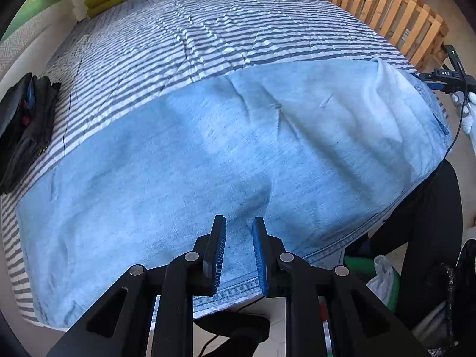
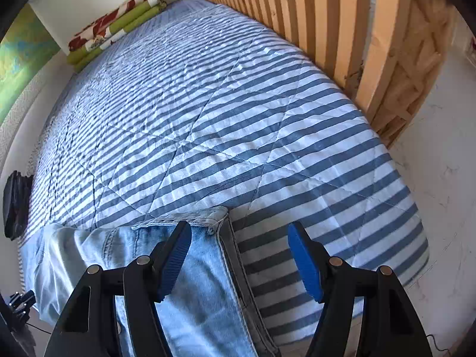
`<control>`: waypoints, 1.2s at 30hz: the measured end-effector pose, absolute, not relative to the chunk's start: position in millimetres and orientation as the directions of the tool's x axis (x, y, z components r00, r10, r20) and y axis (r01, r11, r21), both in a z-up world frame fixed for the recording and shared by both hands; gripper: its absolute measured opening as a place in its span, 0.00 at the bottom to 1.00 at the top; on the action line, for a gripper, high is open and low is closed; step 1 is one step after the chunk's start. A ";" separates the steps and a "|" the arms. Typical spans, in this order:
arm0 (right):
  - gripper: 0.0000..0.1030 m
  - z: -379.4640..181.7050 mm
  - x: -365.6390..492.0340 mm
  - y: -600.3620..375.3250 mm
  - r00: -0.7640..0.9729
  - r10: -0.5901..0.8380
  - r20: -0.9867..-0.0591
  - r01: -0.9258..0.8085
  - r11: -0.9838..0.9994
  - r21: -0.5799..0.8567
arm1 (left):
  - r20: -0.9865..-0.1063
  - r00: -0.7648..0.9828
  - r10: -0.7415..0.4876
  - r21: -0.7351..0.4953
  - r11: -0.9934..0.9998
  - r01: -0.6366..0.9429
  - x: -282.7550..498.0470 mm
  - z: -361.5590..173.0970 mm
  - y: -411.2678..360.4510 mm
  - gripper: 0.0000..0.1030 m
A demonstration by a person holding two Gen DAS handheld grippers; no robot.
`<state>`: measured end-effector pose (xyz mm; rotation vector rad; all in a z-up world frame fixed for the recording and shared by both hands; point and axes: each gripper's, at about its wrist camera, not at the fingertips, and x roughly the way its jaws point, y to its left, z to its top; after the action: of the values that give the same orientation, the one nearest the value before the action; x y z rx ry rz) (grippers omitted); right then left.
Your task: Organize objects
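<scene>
A pair of light blue jeans [image 1: 208, 148] lies flat across the near end of the blue-and-white striped bed cover [image 1: 208, 29]. My left gripper [image 1: 239, 218] hovers over the hem at the near edge. Its blue pads stand a narrow gap apart, and the denim lies behind the gap, not pinched. In the right wrist view the jeans' [image 2: 202, 282] waistband corner lies on the cover [image 2: 208, 104]. My right gripper [image 2: 239, 224] is wide open above that corner; its left finger is over the denim, its right finger over bare stripes.
A folded green floral blanket [image 2: 113, 20] lies at the far end of the bed. A black folded item [image 1: 23, 128] sits at the bed's left edge. A wooden slat rail [image 2: 342, 29] runs along the right side. A person's dark trouser leg [image 1: 425, 223] stands near right.
</scene>
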<state>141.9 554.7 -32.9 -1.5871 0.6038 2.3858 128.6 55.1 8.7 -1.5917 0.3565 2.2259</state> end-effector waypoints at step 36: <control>0.25 47.5 155.1 441.1 -0.471 0.087 -0.878 -0.102 -0.994 -0.044 | -0.935 -0.267 0.235 -0.019 -0.782 -0.624 154.6 12.1 117.2 0.26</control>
<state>155.1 441.1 47.5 -1.5516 0.0221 2.6036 154.6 117.2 12.1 -1.4457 0.4842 2.0816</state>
